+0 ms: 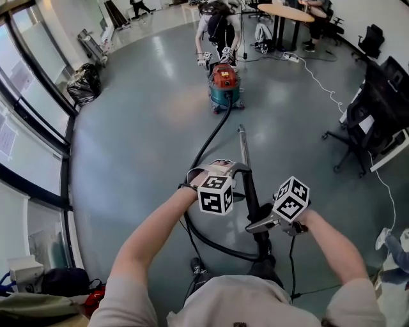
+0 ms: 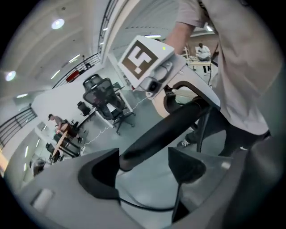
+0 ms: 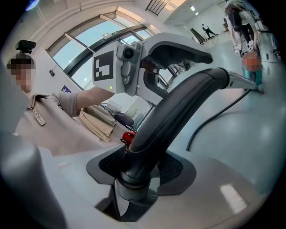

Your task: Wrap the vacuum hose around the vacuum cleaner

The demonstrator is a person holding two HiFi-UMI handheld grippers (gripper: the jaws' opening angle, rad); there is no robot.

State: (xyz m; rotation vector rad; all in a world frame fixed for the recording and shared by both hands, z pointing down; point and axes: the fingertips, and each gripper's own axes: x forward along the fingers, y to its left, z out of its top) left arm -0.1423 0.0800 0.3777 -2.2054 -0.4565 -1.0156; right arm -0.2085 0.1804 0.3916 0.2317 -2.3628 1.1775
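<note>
heads up, right gripper clamps the wand handle, left gripper just sits spread around it, so hauling the hose to the vacuum cleaner could twist it loose

A glossy grey floor fills the wide room and mirrors pale light. Tall windows in dark frames curve along the left side, with a full black bag at their foot. At the far end stands a round wooden desk, with a person seated beside it. Black office chairs crowd the right side, and a white cable snakes over the floor towards them. In the left gripper view, 2 round ceiling lights glow overhead.
</note>
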